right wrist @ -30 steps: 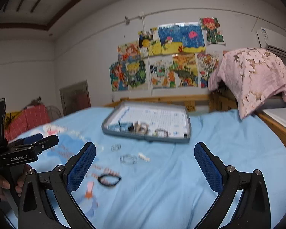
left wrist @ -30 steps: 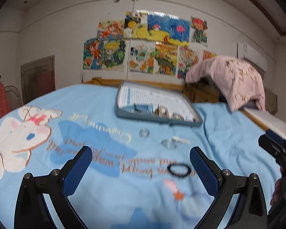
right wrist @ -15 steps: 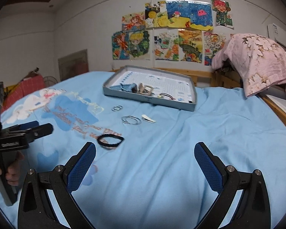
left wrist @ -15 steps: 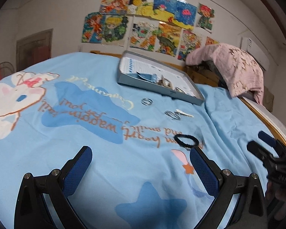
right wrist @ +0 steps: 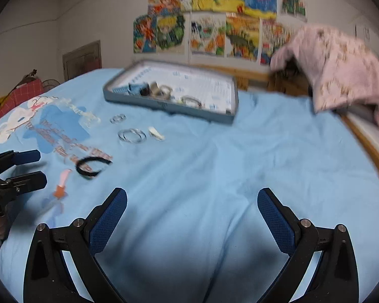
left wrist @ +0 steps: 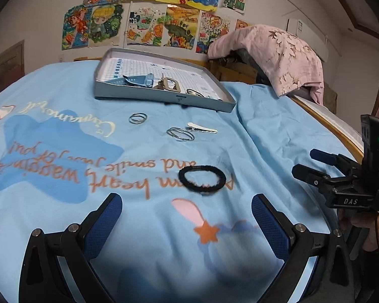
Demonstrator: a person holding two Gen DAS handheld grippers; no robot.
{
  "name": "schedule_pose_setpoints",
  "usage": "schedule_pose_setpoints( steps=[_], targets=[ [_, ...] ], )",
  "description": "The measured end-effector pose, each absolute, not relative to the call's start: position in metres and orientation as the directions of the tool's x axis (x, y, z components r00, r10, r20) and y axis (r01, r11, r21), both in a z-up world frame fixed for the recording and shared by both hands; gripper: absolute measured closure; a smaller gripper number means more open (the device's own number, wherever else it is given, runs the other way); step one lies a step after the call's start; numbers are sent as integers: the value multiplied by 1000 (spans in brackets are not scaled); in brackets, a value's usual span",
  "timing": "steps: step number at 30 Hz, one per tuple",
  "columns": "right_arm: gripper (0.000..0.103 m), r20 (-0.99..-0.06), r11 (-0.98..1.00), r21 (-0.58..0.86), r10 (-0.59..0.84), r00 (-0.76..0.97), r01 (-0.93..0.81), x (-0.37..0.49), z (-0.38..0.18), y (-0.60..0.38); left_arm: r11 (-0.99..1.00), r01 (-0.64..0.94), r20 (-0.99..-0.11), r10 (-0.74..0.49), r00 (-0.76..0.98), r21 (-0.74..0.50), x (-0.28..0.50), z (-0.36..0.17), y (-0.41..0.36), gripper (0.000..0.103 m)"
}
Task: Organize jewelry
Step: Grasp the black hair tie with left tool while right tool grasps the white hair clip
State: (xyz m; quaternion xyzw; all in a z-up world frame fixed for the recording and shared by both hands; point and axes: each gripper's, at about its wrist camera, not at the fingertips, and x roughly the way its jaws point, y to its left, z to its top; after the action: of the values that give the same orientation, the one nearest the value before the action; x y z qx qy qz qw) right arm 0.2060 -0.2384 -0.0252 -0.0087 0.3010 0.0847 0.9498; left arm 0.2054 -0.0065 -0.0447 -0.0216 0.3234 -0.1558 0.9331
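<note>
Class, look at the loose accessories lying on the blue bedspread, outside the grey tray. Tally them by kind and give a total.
Black hair tie: 1
Sets of silver rings: 2, small and large
White hair clip: 1
Total: 4

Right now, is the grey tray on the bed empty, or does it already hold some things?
Not empty. The grey tray lies open and holds a few pieces near its front wall, among them a beige buckle-shaped piece; most of its gridded floor is bare.
</note>
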Motion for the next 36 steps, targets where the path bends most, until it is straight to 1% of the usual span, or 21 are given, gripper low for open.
schedule_pose_setpoints(
  steps=[2, 7, 9, 10, 13, 16, 17, 19, 21, 23, 27, 29, 30, 32, 35, 36],
  targets=[
    [1, -587, 985, 72, 170, 792, -159, 215, -31, -245, 950, 286, -603, -302, 739, -127, 212, -47, -12, 0],
    [1, -580, 977, 138, 213, 786, -163, 235, -43, -256, 943, 321, -648, -301, 700, -92, 233, -58, -28, 3],
    [2, -582, 971, 167, 237, 778, -171, 241, -47, -258, 939, 329, -667, -309, 678, -100, 240, -63, -31, 8],
    [2, -579, 967, 183, 252, 775, -178, 243, -50, -260, 936, 336, -672, -318, 669, -108, 244, -65, -31, 12],
    [2, -567, 960, 207, 276, 776, -190, 248, -52, -260, 931, 348, -673, -325, 664, -107, 252, -65, -34, 19],
    [2, -559, 956, 215, 288, 778, -200, 252, -53, -258, 926, 367, -683, -324, 654, -88, 260, -67, -38, 31],
    [3, -561, 956, 214, 290, 776, -202, 253, -54, -257, 923, 375, -690, -324, 648, -81, 262, -68, -40, 33],
    [8, -561, 954, 208, 296, 773, -214, 256, -55, -253, 920, 387, -705, -319, 633, -69, 268, -70, -43, 35],
    [10, -563, 953, 201, 301, 770, -225, 259, -56, -250, 917, 392, -710, -325, 624, -75, 271, -72, -43, 39],
    [10, -572, 953, 190, 302, 763, -234, 263, -58, -247, 917, 388, -710, -335, 620, -94, 273, -74, -40, 47],
    [10, -605, 958, 171, 287, 743, -231, 274, -65, -240, 919, 373, -704, -348, 619, -126, 274, -80, -34, 59],
    [10, -606, 958, 172, 287, 742, -230, 276, -66, -239, 921, 366, -705, -349, 617, -136, 275, -83, -33, 72],
    [10, -604, 958, 173, 288, 743, -230, 277, -66, -239, 921, 363, -705, -349, 617, -138, 275, -84, -32, 74],
    [11, -599, 956, 175, 292, 746, -234, 279, -65, -237, 925, 352, -704, -347, 619, -146, 277, -85, -30, 84],
    [21, -589, 950, 182, 312, 746, -253, 285, -64, -233, 935, 317, -702, -334, 628, -161, 282, -86, -24, 93],
    [24, -587, 947, 186, 320, 743, -261, 289, -64, -230, 937, 306, -701, -331, 632, -166, 284, -86, -22, 93]
  ],
)
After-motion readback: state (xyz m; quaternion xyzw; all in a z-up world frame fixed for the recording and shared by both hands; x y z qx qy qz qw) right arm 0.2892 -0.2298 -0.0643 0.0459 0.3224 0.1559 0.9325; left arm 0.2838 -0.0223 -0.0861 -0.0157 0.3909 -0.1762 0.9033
